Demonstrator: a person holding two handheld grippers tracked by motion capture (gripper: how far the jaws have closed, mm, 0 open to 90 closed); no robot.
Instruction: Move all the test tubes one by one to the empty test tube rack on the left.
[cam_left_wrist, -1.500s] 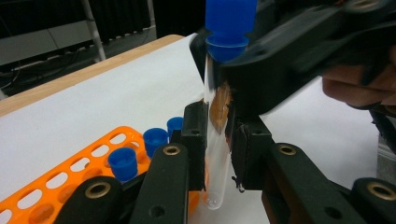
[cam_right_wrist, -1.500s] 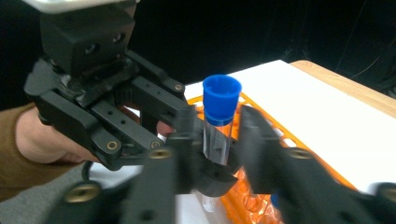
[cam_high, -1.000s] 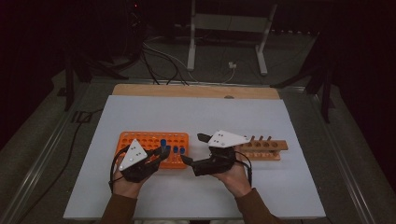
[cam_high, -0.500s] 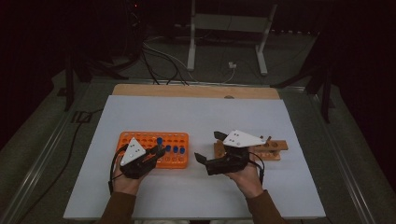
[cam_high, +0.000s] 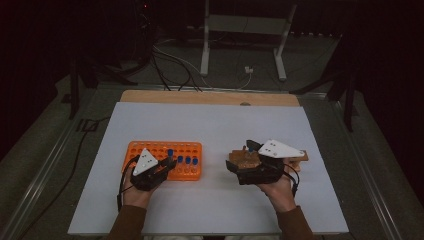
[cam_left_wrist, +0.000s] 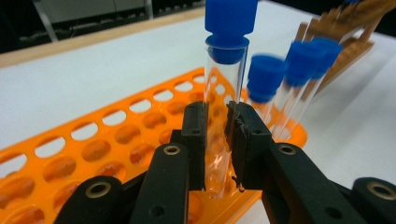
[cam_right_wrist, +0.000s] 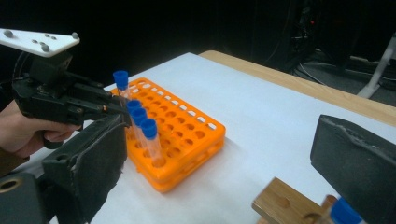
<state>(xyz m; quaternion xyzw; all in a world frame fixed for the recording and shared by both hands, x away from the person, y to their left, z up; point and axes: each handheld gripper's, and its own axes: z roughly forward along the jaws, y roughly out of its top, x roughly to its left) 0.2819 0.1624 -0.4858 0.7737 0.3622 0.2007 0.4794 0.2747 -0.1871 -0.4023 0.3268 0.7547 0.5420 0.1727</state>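
An orange tube rack (cam_high: 150, 148) lies left of centre on the white table. My left gripper (cam_high: 167, 162) is at the rack's front edge, shut on a clear blue-capped tube (cam_left_wrist: 225, 88). That tube's cap (cam_right_wrist: 120, 78) stands higher than the three capped tubes (cam_right_wrist: 141, 119) beside it in the rack. My right gripper (cam_high: 241, 161) is over the left end of a wooden rack (cam_high: 295, 157), its jaws (cam_right_wrist: 219, 154) wide open and holding nothing. A blue cap (cam_right_wrist: 344, 212) shows at that rack, just under the right-hand jaw.
The white sheet (cam_high: 215, 125) covers the table, with a bare wooden strip (cam_high: 210, 97) along the far edge. Dark floor with cables and a stand's legs (cam_high: 240, 55) lies beyond. A hand and forearm hold each gripper from the near edge.
My right gripper has moved right, from beside the orange rack to the wooden rack's left end. The left gripper has stayed at the orange rack.
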